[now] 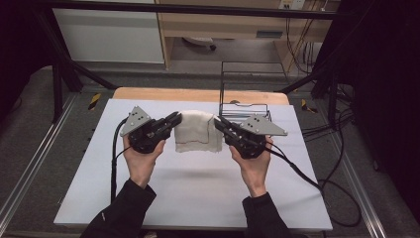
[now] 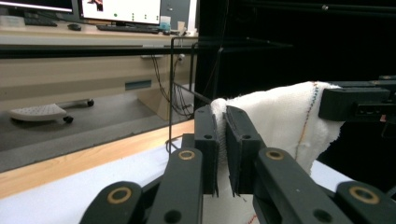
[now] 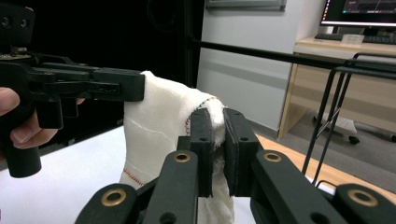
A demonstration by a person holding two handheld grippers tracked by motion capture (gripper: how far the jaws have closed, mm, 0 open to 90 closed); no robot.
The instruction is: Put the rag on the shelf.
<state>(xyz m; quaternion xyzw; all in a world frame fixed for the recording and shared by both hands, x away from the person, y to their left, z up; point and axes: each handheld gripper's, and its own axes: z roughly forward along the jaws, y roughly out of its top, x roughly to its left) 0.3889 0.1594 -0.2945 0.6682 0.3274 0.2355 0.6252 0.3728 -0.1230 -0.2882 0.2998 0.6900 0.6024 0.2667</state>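
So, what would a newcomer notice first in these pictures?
First, the white cloth held up above the middle of the white table, hanging between the left gripper and the right gripper, each shut on an upper corner. Next, the black wire rack standing at the table's far right, just behind the right gripper.

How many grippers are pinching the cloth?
2. The left gripper pinches the cloth's left top corner, and the right gripper pinches its right top corner, holding it above the table.
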